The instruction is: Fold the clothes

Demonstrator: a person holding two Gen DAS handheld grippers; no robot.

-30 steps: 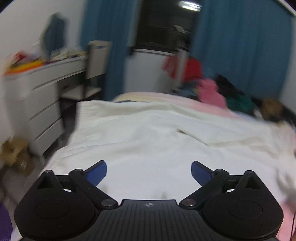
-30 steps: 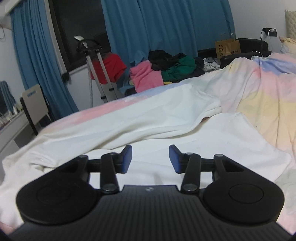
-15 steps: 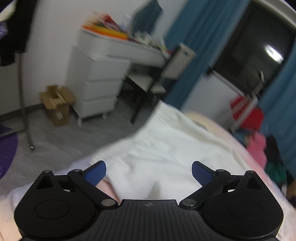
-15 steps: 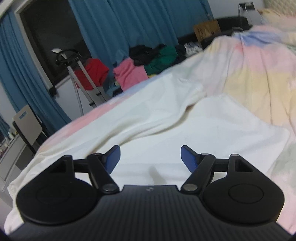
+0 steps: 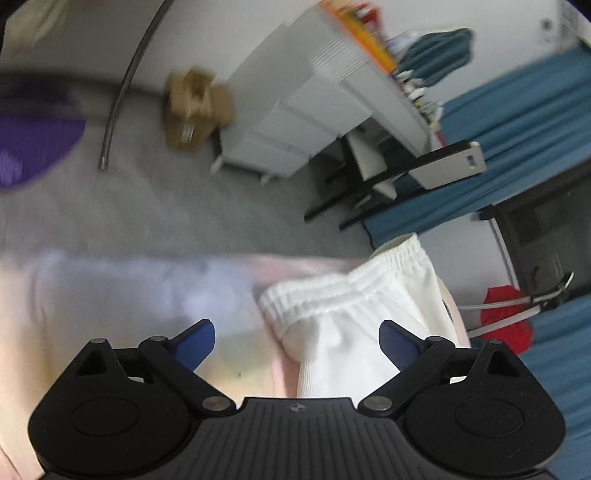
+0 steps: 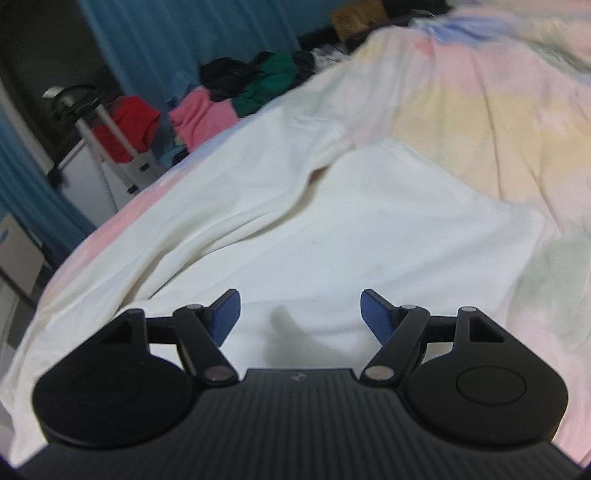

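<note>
On the bedspread (image 6: 480, 110), one white garment (image 6: 332, 229)

White trousers (image 6: 332, 236) flat on bedspread (image 6: 480, 110)

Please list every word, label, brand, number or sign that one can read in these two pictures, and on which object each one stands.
No text can be read in either view.
Small emblem on the left gripper body: a logo only, no letters.
The same emblem on the right gripper body: no letters.
Brown paper bag behind the bed: dark print, too blurred to read.
Cardboard box on the floor: blurred, nothing readable.
</note>
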